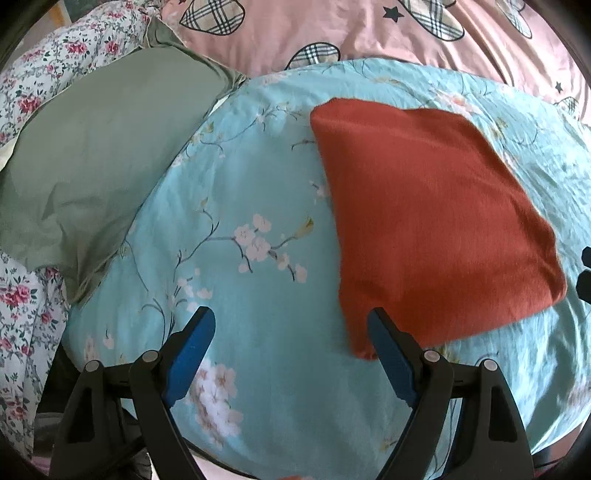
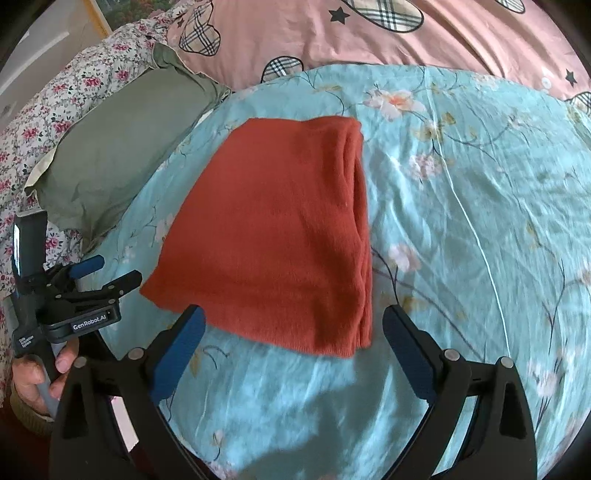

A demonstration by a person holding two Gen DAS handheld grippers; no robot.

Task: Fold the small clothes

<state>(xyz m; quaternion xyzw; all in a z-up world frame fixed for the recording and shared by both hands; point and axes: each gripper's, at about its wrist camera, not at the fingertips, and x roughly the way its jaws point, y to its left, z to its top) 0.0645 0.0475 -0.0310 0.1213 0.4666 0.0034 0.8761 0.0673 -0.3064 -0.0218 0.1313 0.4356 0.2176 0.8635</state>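
Nearest, the left gripper (image 1: 290,325) hangs with its blue-padded jaws spread wide and nothing between them, over the turquoise floral quilt (image 1: 240,192). The right gripper (image 2: 293,321) is likewise spread and empty, its fingers on either side of the near edge of the rust-red folded garment (image 2: 273,236), though contact is unclear. The garment lies flat on the quilt, its stacked layers showing along the right edge. To the left lies a grey-green pillow (image 2: 118,147), with a rose-print cover (image 1: 22,295) beside it. Farthest spreads a pink sheet (image 2: 295,33) with plaid hearts.
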